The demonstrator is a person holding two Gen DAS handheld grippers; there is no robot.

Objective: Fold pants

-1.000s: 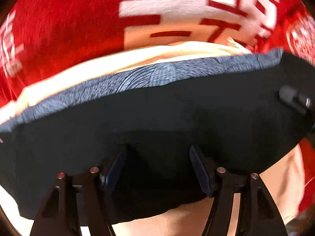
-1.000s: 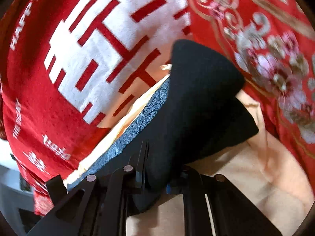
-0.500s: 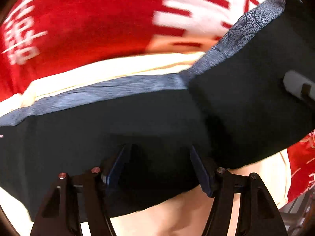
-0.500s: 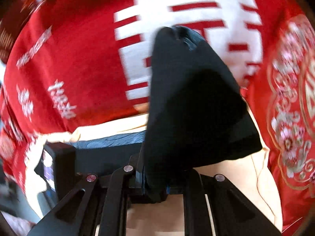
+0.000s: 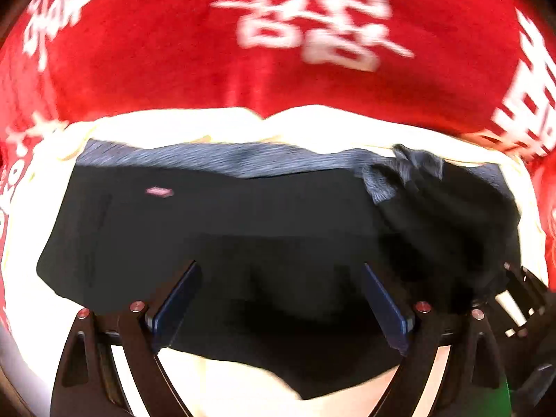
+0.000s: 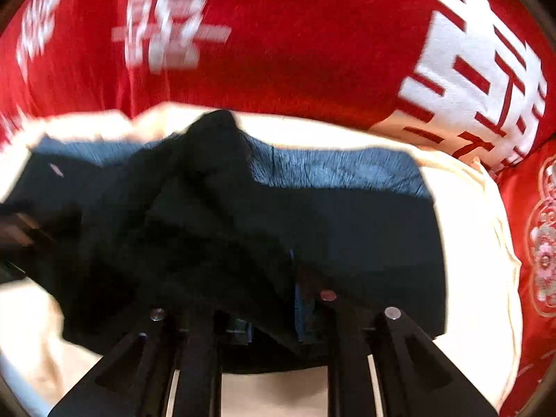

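Observation:
The black pants (image 5: pixel 222 229) with a grey-blue patterned waistband (image 5: pixel 215 160) lie on a cream cloth. My left gripper (image 5: pixel 278 278) is open, low over the pants, its fingers (image 5: pixel 180 295) apart with dark fabric between them. In the right wrist view my right gripper (image 6: pixel 271 299) has its fingers a little apart, with a raised fold of the pants (image 6: pixel 215 160) draped between them and bunched toward the left. The right gripper's body (image 5: pixel 517 299) shows at the left view's right edge.
The cream cloth (image 6: pixel 469 215) lies on a red bedspread (image 5: pixel 166 62) with white characters. A red embroidered floral fabric (image 6: pixel 542 253) lies at the right. Cream cloth also shows near the camera (image 5: pixel 243 389).
The right gripper carried the lifted end of the pants over leftward and lowered it onto the rest, and its fingers parted. The left gripper stayed open and shifted left along the pants.

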